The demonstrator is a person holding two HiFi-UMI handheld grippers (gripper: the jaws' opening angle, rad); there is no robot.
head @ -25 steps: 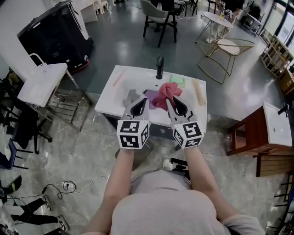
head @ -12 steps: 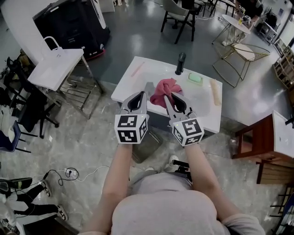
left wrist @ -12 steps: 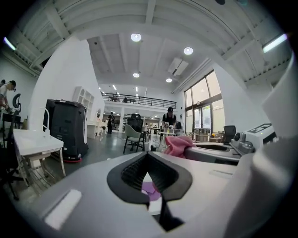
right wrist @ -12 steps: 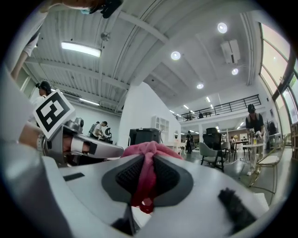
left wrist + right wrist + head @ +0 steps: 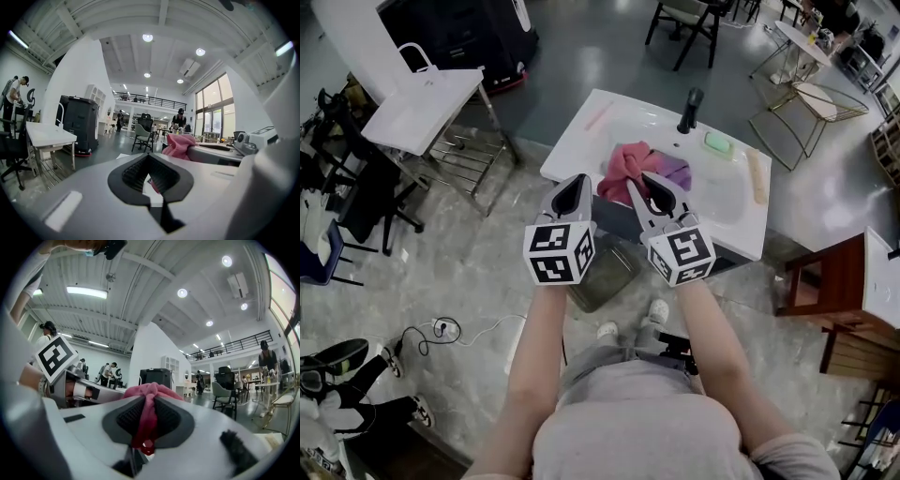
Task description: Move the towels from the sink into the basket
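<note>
Well, the pink towel (image 5: 628, 169) was bunched up and wrinkly, and it showed over the front left part of the white sink (image 5: 581, 141). The right gripper (image 5: 639, 183) had its jaws pinched tight on a fold of it. A purple towel (image 5: 675, 172) lay in the sink just beside it. The left gripper (image 5: 573, 185) was near the pink towel, with its jaws together and nothing in them. Under the sink's front edge, a grey basket (image 5: 605, 277) sat on the floor. Bare floor spread out to the left, as far as a white table (image 5: 422, 108).
</note>
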